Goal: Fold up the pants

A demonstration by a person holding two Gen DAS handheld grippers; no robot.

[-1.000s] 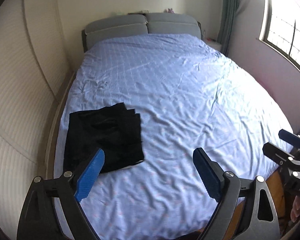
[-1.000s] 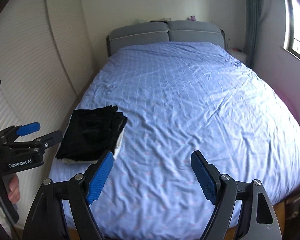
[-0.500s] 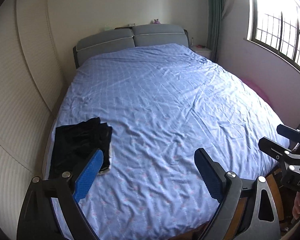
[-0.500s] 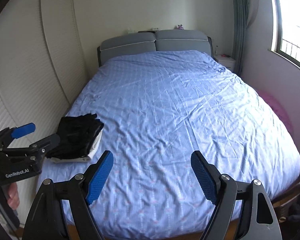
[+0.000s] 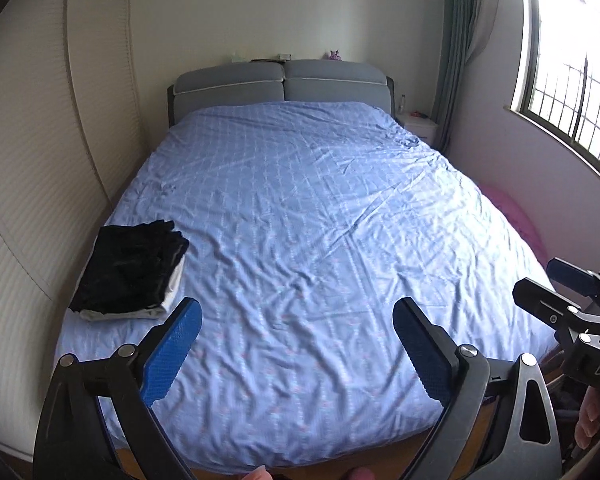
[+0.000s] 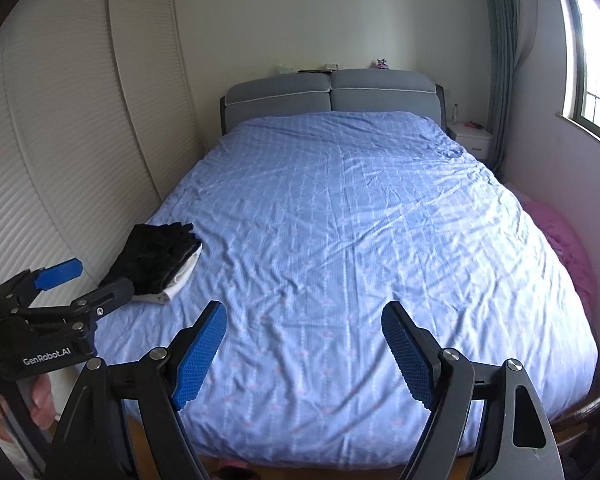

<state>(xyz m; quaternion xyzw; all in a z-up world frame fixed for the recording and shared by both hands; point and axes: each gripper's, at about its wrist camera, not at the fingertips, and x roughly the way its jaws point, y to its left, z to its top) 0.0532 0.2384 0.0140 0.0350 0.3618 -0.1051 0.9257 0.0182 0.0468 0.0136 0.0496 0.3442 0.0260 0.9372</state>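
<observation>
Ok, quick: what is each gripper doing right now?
Left gripper: empty, jaws opening wider.
Right gripper: open, empty.
Folded pants lie untouched.

Left tongs opening, empty; right tongs spread, empty.

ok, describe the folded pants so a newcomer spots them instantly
Start at the bed under its blue sheet. Go to its near left corner, by the ribbed white wardrobe. The pants are the black folded stack there, lying on a white folded item, the only dark thing on the sheet.

"GenRobot.AI" on left gripper; "DAS" on right gripper
</observation>
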